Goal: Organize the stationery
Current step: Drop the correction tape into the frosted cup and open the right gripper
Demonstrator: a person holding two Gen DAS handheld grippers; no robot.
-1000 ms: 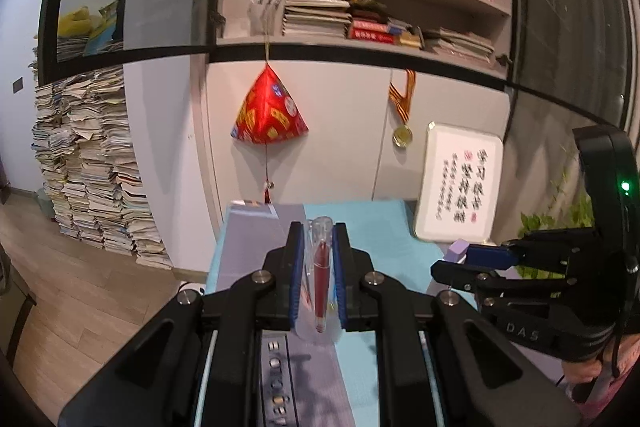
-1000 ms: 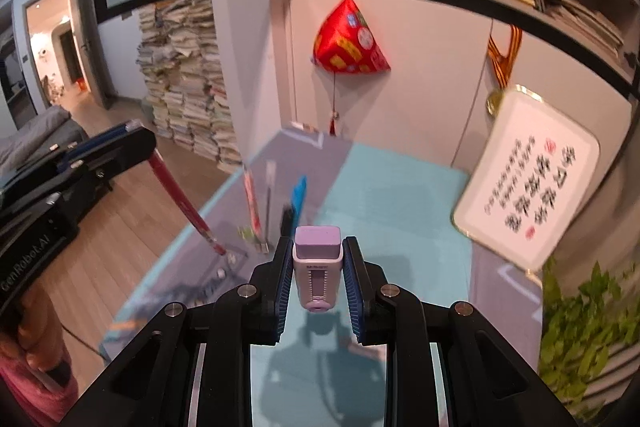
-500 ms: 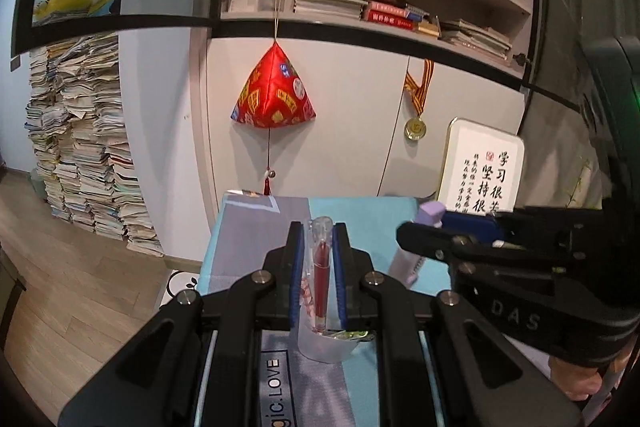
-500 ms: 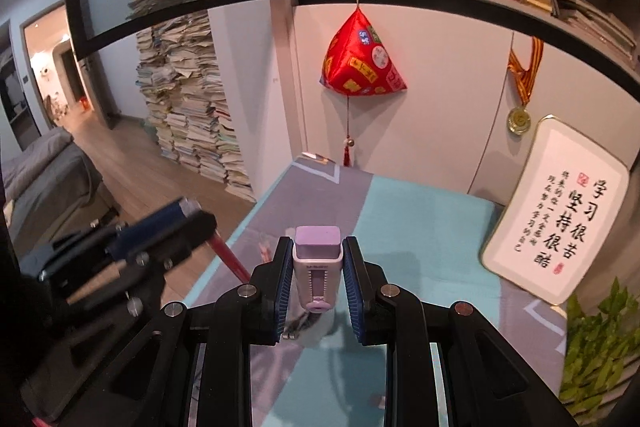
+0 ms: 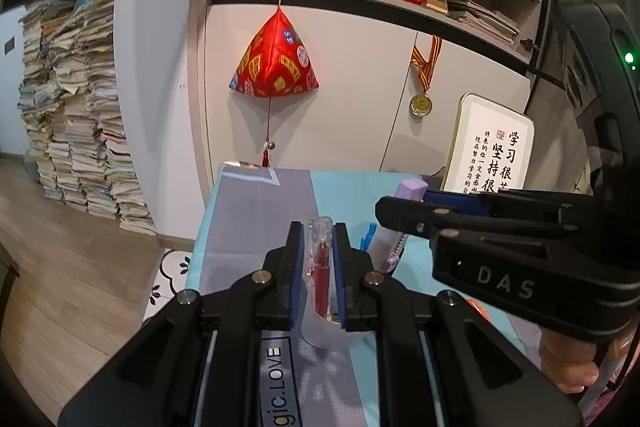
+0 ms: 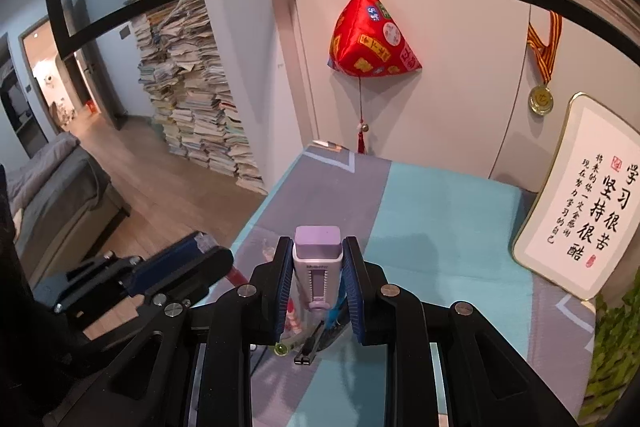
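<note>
Red ink shows inside the clear-capped pen [image 5: 320, 267] that your left gripper [image 5: 318, 255] has pinched between its blue pads, jaws drawn in narrow on the barrel. The pen stands nearly upright in that grip, its clear end poking above the fingertips and its lower end hidden behind a translucent cup [image 5: 322, 331] just below the jaws; you cannot tell whether the tip is inside the cup.

Your right gripper [image 6: 318, 267] is clamped on a lilac retractable eraser [image 6: 317, 263], jaws partly closed against its white-and-lilac casing, with the lilac block rising above the pads. In the left wrist view that same eraser [image 5: 410, 189] sits just right of the pen, and the two grippers are close side by side.

Below the eraser, in the right wrist view, several pens [image 6: 310, 341] are bunched together under your jaws: a blue one, a dark one with a clip, and one striped red and white. They appear to stand in the translucent cup, though its rim is hard to make out there.

All of this hangs over the table mat [image 6: 440, 227], teal with grey bands. A framed calligraphy sign [image 6: 584, 199] leans against the cabinet at the mat's far right edge.
</note>
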